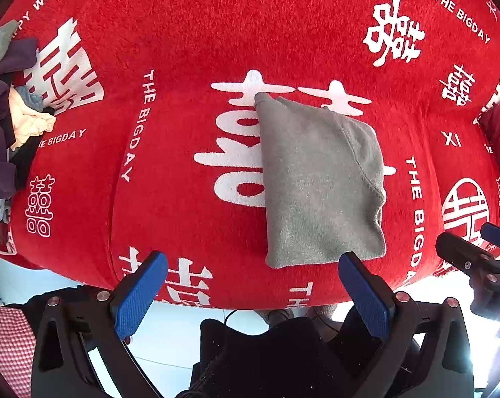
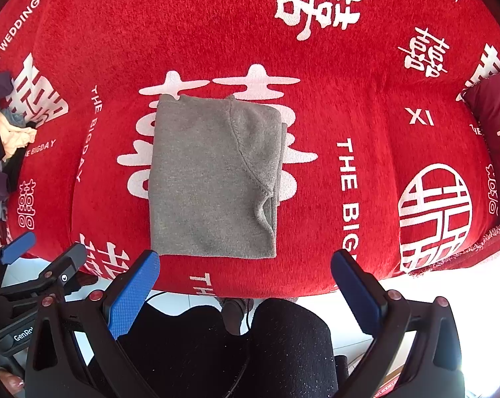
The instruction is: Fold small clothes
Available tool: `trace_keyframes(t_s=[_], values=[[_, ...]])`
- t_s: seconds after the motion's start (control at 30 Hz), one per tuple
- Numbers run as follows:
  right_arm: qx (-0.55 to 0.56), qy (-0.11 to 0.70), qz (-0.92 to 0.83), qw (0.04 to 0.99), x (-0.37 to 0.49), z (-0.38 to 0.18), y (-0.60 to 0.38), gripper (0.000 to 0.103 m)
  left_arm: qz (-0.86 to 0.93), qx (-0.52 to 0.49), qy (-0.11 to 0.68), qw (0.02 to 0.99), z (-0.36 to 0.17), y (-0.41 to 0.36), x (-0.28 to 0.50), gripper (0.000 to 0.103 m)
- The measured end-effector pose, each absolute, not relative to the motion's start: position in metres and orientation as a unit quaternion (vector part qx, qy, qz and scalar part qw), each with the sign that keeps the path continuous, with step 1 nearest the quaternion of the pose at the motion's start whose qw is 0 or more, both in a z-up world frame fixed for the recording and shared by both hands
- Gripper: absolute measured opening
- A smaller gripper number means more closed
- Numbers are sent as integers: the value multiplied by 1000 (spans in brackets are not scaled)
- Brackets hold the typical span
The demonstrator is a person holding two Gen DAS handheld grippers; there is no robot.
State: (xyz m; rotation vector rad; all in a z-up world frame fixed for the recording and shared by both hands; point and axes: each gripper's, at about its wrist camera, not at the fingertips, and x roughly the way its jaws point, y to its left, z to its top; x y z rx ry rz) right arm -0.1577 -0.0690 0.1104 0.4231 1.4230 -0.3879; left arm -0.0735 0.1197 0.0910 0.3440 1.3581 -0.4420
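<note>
A small grey knit garment (image 1: 319, 182) lies folded into a neat rectangle on the red blanket (image 1: 190, 33); it also shows in the right wrist view (image 2: 213, 179). My left gripper (image 1: 253, 265) is open and empty, held back from the garment's near edge. My right gripper (image 2: 245, 263) is open and empty, just short of the same edge. The right gripper also shows at the right of the left wrist view (image 1: 475, 242). The left gripper shows at the left of the right wrist view (image 2: 44, 248).
A pile of loose clothes (image 1: 14, 122), purple, cream and black, lies at the left of the blanket (image 2: 4, 139). A dark red cushion (image 2: 495, 139) sits at the right. The blanket's front edge drops to a white floor (image 1: 170, 331). The person's dark-clad legs (image 2: 266, 348) are below.
</note>
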Motion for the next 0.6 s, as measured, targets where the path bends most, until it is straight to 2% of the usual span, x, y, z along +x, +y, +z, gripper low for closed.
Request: trace_keyframes(t_s=[0.6], values=[[196, 645, -173, 719, -157, 95, -71, 103, -199, 168, 603, 754, 88, 111, -68, 103]])
